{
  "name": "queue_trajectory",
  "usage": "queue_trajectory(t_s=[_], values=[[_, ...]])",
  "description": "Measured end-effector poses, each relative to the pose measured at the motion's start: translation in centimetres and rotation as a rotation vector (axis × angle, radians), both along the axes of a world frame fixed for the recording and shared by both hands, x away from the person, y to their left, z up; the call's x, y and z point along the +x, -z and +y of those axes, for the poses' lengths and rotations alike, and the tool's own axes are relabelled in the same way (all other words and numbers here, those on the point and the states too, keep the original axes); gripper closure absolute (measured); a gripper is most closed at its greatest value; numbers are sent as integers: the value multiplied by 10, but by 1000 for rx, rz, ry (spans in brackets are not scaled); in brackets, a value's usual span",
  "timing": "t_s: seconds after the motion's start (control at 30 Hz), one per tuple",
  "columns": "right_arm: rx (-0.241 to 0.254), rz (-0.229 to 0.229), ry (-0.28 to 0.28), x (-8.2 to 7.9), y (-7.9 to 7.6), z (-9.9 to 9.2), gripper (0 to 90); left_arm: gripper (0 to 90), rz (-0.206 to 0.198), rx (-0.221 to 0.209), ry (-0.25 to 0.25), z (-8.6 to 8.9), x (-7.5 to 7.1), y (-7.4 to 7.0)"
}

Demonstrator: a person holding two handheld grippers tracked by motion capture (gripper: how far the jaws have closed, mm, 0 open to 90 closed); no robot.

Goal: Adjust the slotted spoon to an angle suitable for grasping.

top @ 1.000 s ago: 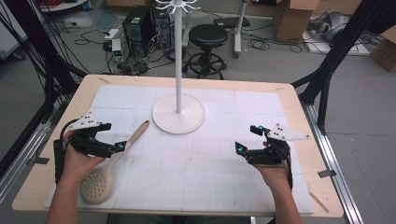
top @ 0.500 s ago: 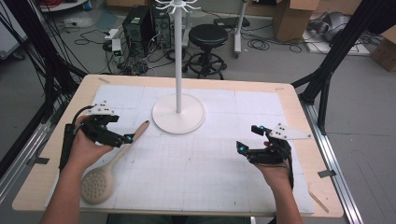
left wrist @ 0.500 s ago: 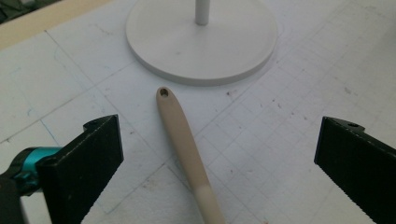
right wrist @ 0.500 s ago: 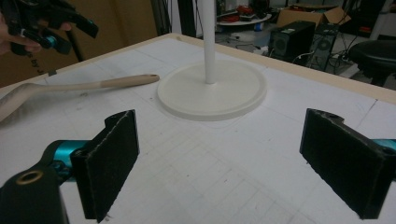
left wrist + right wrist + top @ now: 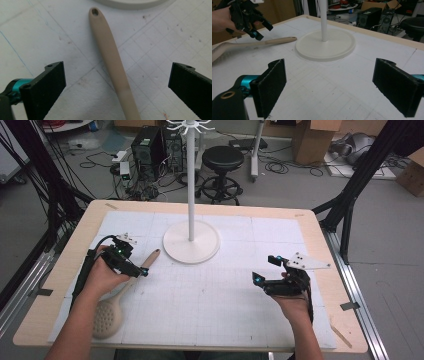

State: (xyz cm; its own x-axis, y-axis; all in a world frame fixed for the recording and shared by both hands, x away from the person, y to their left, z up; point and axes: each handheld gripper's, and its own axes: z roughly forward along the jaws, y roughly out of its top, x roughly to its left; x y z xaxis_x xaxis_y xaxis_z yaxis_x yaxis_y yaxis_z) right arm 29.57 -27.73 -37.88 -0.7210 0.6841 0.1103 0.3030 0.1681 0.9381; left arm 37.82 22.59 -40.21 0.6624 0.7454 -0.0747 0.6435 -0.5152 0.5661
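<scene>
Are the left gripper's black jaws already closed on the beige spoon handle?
No: in the left gripper view the left gripper has its jaws wide apart, clear of the beige spoon handle on both sides.

Both grippers, left gripper [image 5: 131, 265] and right gripper [image 5: 265, 270], have ribbed black jaws, teal joints, grey three-cornered plates and black cables.

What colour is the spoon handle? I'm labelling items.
Beige, plain; the spoon handle shows best in the left gripper view.
</scene>
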Motion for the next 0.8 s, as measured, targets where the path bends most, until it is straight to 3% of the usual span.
queue_trajectory(t_s=[0.07,0.1,0.13,0.33,0.5,0.8], values=[[-1,0,1,0,0,0,101,39,16,11,12,-1,1,2],[-3,-5,2,0,0,0,101,137,39,22,32,-3,1,5],[-5,-7,3,0,1,1,101,162,39,22,32,-3,1,5],[-10,-4,4,0,1,1,101,166,59,58,33,-7,3,11],[-13,-2,3,0,2,1,101,281,94,60,41,-5,4,13],[-19,0,3,0,2,2,101,395,115,88,36,-5,5,17]])
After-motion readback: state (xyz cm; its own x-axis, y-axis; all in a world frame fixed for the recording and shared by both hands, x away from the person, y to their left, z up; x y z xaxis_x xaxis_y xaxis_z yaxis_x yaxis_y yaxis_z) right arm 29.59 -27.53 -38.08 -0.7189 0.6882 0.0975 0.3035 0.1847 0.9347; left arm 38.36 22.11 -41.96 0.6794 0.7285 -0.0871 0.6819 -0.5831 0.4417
